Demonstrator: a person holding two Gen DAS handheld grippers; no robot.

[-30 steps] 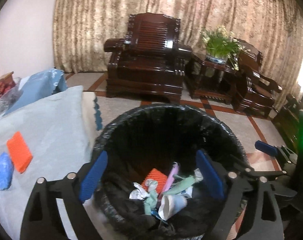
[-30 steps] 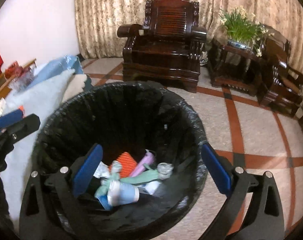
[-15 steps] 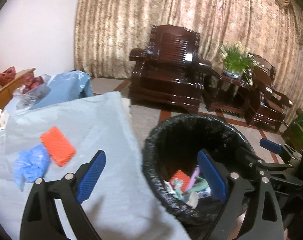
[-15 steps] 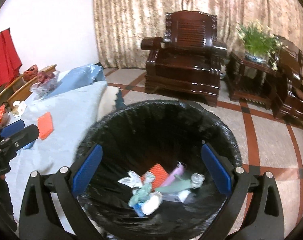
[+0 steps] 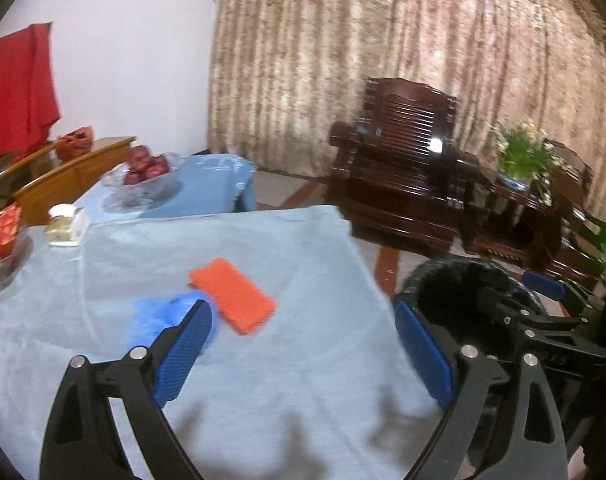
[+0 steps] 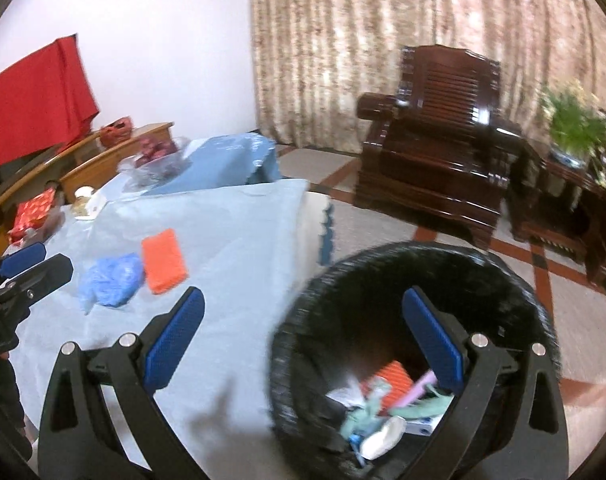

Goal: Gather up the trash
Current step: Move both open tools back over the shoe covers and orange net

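Note:
An orange sponge-like pad (image 5: 231, 295) and a crumpled blue plastic piece (image 5: 159, 316) lie side by side on the light-blue tablecloth (image 5: 263, 380). They also show in the right wrist view: the pad (image 6: 163, 261) and the blue piece (image 6: 111, 279). My left gripper (image 5: 303, 354) is open and empty, over the cloth just short of them. My right gripper (image 6: 303, 344) is open and empty, over the table edge and the black-lined trash bin (image 6: 515, 292), which holds several pieces of trash. The bin's rim (image 5: 455, 276) shows at the right in the left wrist view.
A glass bowl of red fruit (image 5: 147, 168), a small white container (image 5: 65, 220) and a red packet (image 5: 1, 228) sit at the far side of the table. Dark wooden armchairs (image 5: 403, 184) and a potted plant (image 5: 521, 160) stand beyond on tiled floor.
Both grippers have swung left from above the bin toward the table. The orange pad and blue piece are now closer and more central. Both stay open and empty.

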